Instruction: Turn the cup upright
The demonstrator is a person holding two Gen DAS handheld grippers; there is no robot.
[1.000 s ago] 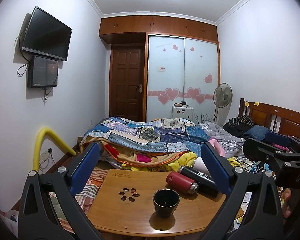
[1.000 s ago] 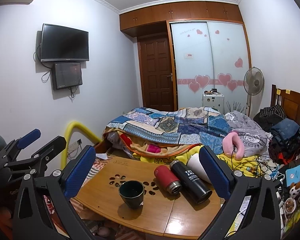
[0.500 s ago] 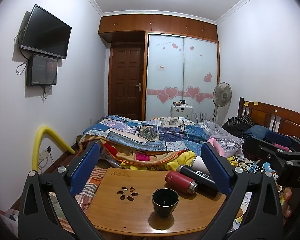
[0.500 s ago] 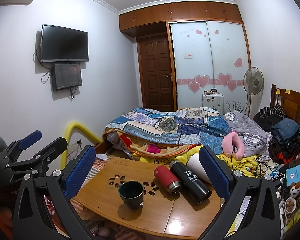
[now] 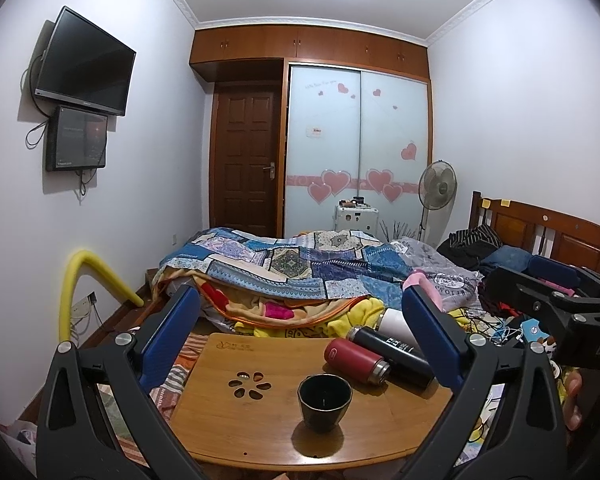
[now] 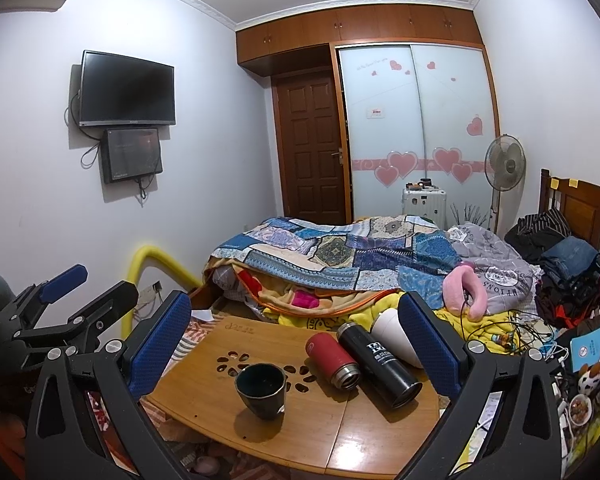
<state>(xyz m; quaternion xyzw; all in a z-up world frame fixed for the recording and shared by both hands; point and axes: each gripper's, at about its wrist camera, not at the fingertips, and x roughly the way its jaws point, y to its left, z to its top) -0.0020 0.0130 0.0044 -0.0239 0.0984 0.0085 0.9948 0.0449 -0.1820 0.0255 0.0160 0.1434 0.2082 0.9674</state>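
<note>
Cup (image 5: pixel 324 402) standing mouth up near the front edge of the small wooden table (image 5: pixel 236 432), apart from everything else on it. Judged from this pose: flip already complete, nothing left to turn.

Left gripper (image 5: pixel 300 340) spread wide, nothing between the blue pads (image 5: pixel 170 336), held back from the table and short of the cup. Right gripper (image 6: pixel 296 344) likewise spread wide and empty, also clear of the cup (image 6: pixel 261 395).

Behind the cup, lying on their sides: red flask (image 5: pixel 356 364), black flask (image 5: pixel 392 354) just beside it, white bottle (image 6: pixel 392 338) at the rear (partly hidden behind a gripper finger in the left view). Bed with patchwork quilt (image 5: pixel 300 268) beyond the table.

Handling notes for the cup:
- Dark, glazed finish; probably ceramic, so rigid, moderately heavy, breakable if dropped or knocked.
- Glossy wall likely slippery against the pads; firm, even squeeze advised.
- No handle visible. Best hold: across the outer wall at mid-height, one pad each side.
- Walls taper toward the base; grip too low risks sliding off.
- Avoid pinching the rim alone (chipping hazard).
</note>
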